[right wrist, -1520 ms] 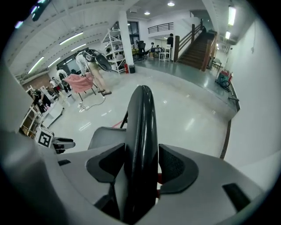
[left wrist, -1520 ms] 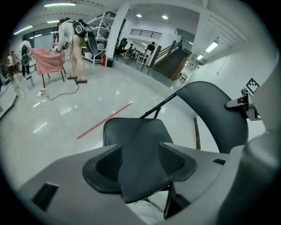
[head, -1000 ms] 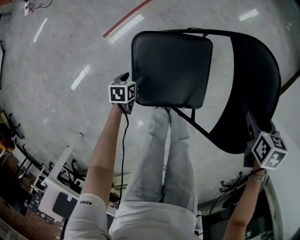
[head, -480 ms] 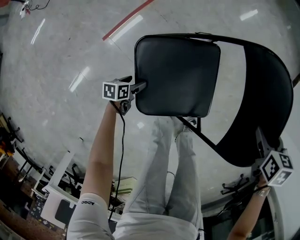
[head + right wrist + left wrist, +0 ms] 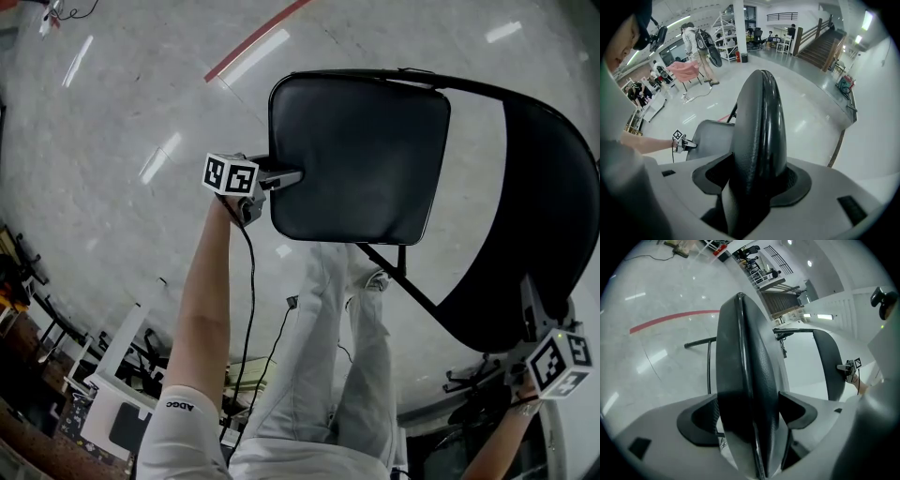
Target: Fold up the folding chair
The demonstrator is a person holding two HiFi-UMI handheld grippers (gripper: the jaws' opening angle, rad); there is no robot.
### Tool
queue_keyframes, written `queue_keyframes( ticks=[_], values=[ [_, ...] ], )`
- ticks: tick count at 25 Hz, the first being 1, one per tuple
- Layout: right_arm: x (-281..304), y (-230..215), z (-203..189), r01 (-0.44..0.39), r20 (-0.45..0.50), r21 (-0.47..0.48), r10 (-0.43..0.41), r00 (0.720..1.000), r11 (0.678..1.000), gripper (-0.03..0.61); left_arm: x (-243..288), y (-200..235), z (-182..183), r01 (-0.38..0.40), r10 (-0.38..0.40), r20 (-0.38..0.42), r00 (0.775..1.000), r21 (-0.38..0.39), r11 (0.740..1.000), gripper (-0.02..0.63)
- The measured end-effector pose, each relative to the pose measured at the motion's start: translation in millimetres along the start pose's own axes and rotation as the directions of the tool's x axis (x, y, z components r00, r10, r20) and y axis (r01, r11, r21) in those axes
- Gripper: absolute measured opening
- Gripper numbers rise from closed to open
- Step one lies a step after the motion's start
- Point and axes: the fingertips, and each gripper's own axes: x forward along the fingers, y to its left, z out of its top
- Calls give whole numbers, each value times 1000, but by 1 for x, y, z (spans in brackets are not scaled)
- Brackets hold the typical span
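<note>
The person wears a white short-sleeved shirt (image 5: pixel 183 433) with small dark lettering (image 5: pixel 175 405) printed along the sleeve hem. The trousers (image 5: pixel 352 375) are light grey and creased. A thin black cable (image 5: pixel 251 281) hangs left of the trousers. A second, finer cable (image 5: pixel 277 342) loops just beside the trousers. The cap (image 5: pixel 641 14) is dark.

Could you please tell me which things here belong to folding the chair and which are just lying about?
Job: seat, between the jaws of the left gripper, which have just been opening; backrest, clamped by the right gripper.
Lying about: red floor line; staircase; shelving.
</note>
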Motion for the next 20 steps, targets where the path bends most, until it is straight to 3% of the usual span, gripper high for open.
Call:
queue_keyframes(
  ticks=[4, 9, 13, 20],
  values=[
    [0, 0, -2, 2, 6, -10, -2, 1000, 1000, 238, 4, 2, -3, 78, -77, 29, 997, -61, 995, 397],
    [2, 1, 0, -27, 7, -33, 27, 1000, 999, 238, 12, -9, -5, 196, -184, 93, 978, -143, 970, 407],
    [3, 0, -1, -17, 7, -26, 17, 1000, 1000, 238, 29, -12, -2, 152, -143, 108, 984, -88, 984, 410],
    [3, 3, 1, -24, 8, -28, 24, 1000, 999, 238, 28, -14, -5, 137, -126, 96, 987, -118, 984, 411]
  ],
)
